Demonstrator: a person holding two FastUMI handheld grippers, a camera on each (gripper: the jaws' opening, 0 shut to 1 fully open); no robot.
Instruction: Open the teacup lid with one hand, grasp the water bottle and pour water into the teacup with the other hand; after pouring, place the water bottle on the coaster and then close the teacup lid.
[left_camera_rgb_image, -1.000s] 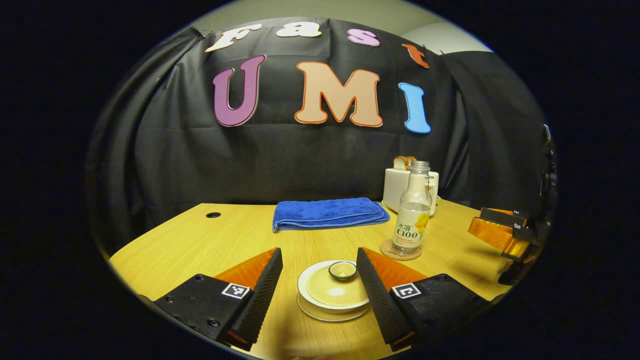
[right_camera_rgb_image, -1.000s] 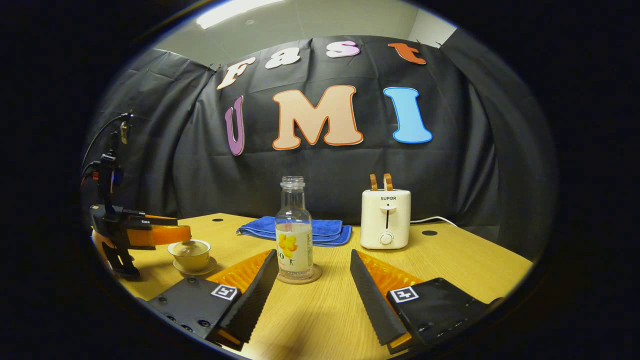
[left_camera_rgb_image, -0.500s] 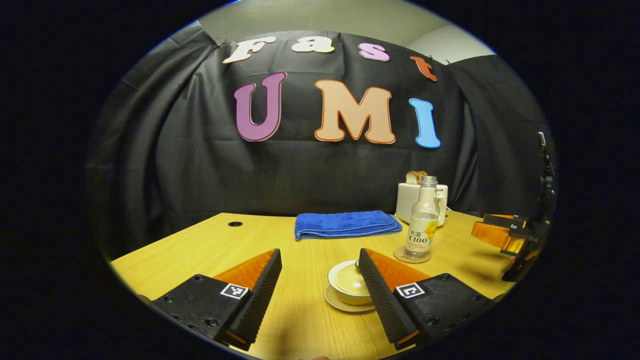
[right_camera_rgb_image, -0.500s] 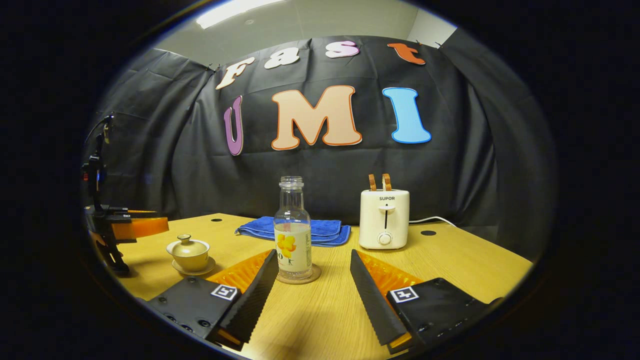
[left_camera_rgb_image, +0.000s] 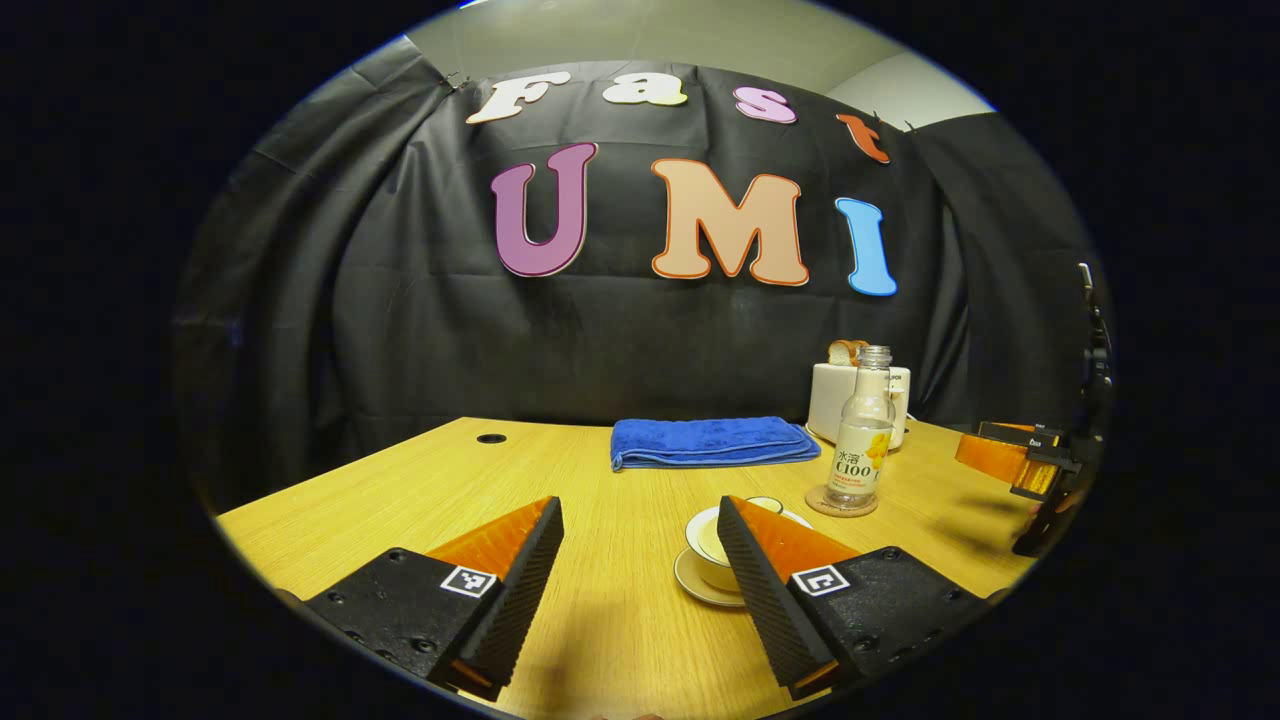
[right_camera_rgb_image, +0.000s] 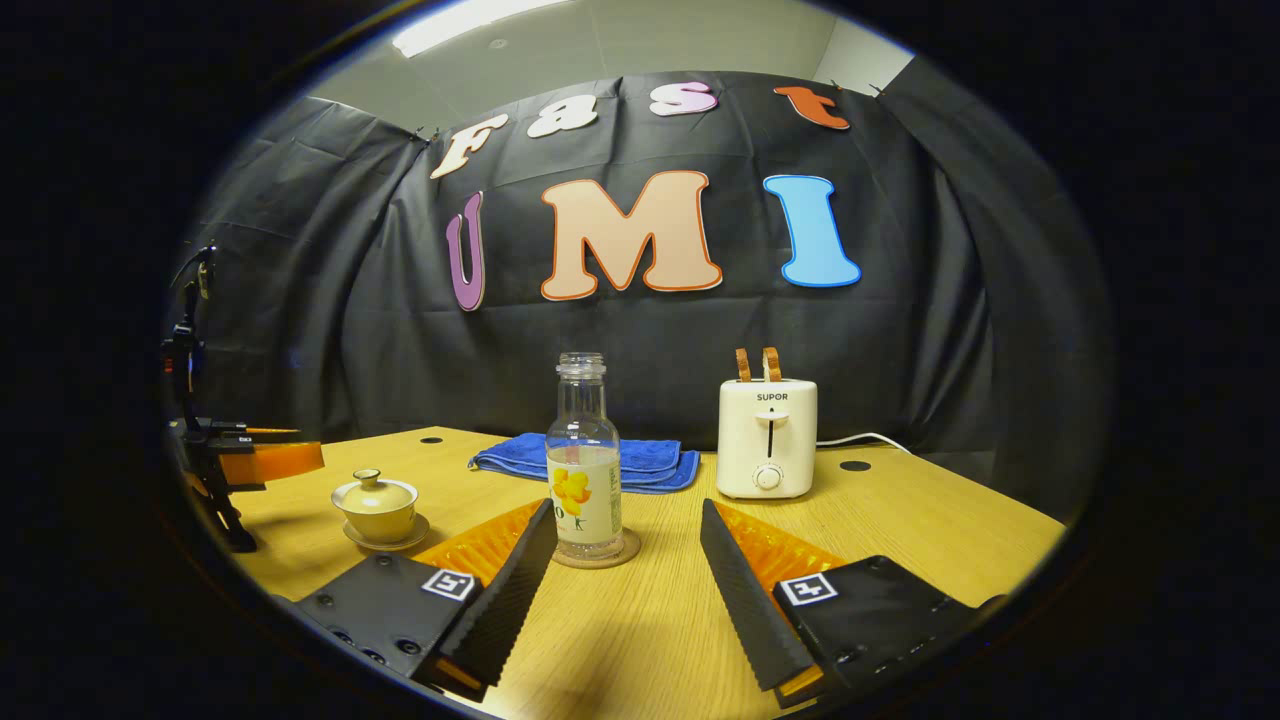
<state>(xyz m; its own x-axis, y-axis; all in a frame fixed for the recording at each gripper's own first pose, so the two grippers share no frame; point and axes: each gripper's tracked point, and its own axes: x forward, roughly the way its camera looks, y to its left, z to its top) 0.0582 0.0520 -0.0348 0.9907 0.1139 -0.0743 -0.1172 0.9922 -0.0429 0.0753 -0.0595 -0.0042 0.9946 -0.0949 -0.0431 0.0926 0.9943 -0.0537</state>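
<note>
A light wood-grain worktop (right_camera_rgb_image: 900, 520) carries the scene, and it serves as the landmark here. Behind its far edge hangs the booth's black cloth wall (right_camera_rgb_image: 900, 330), creased and draped, wrapping round both sides of the worktop. Above the cloth a pale ceiling (right_camera_rgb_image: 620, 45) shows, with a bright strip light (right_camera_rgb_image: 470, 22) glowing toward its left. Two round cable holes are cut in the worktop near its far edge, one at the left (right_camera_rgb_image: 431, 439) and one at the right (right_camera_rgb_image: 855, 465). The worktop's surface takes soft shadows and a warm sheen.

"SUPOR" on the toaster (right_camera_rgb_image: 767, 438); "C100" on the water bottle (left_camera_rgb_image: 864, 442).
</note>
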